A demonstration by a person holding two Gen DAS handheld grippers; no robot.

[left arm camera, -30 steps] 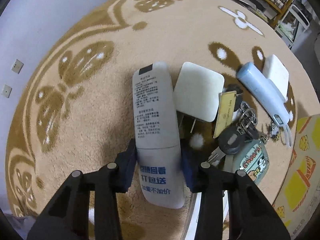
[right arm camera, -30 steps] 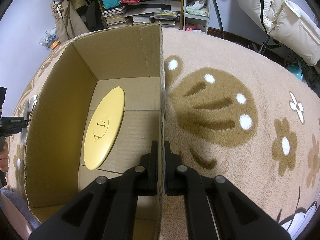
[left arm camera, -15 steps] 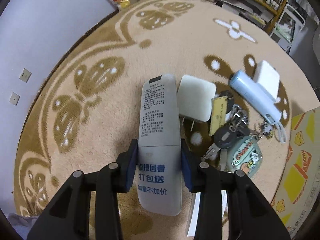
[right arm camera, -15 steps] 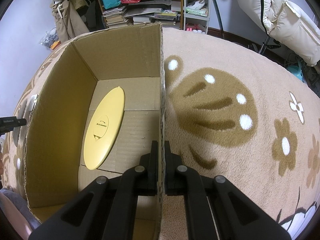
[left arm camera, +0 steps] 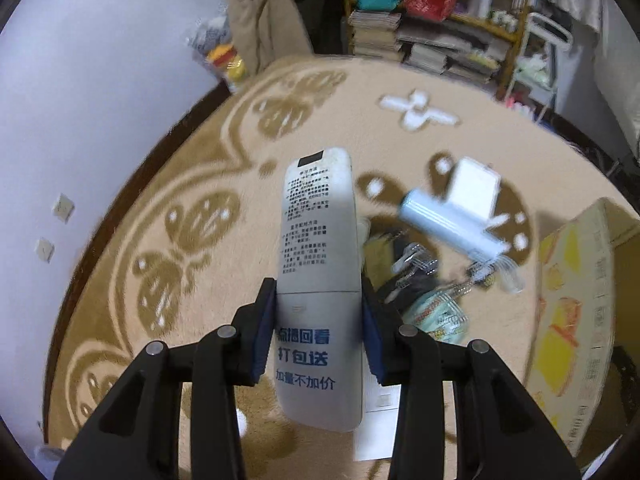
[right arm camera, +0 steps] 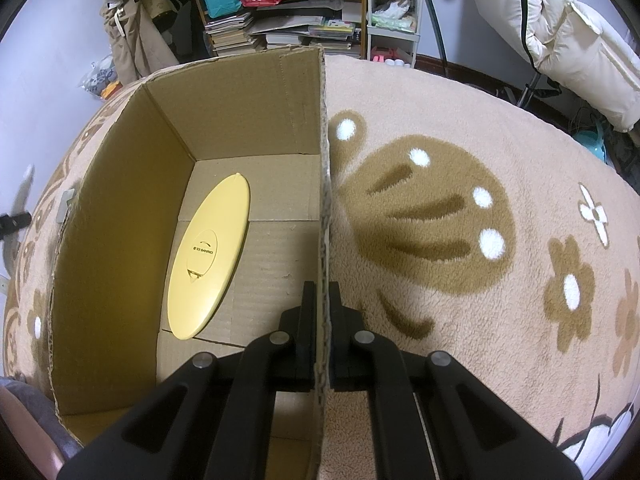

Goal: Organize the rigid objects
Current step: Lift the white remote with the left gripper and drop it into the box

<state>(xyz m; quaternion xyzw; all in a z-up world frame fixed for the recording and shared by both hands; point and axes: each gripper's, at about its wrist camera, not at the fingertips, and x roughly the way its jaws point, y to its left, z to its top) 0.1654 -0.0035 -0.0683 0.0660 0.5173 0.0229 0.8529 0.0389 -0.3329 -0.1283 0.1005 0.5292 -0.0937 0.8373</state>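
My left gripper (left arm camera: 319,312) is shut on a long grey remote control (left arm camera: 318,248) with printed text on its back, held lifted above the beige rug. Below it on the rug lie a pale blue cylinder (left arm camera: 452,226), a white adapter (left arm camera: 474,188), a bunch of keys (left arm camera: 416,264) and a cartoon keychain (left arm camera: 438,314). My right gripper (right arm camera: 321,300) is shut on the right wall of an open cardboard box (right arm camera: 324,184). A yellow oval lid (right arm camera: 210,256) lies on the box floor.
The box's printed outer side (left arm camera: 572,320) stands at the right of the left wrist view. Shelves with books and bags (right arm camera: 276,12) line the far wall. A white padded coat (right arm camera: 560,32) hangs at right. A white paper sheet (left arm camera: 376,420) lies under the remote.
The left gripper has lifted the remote off the rug and risen, so the items below look smaller and the shelves come into view. The right gripper and box have not moved.
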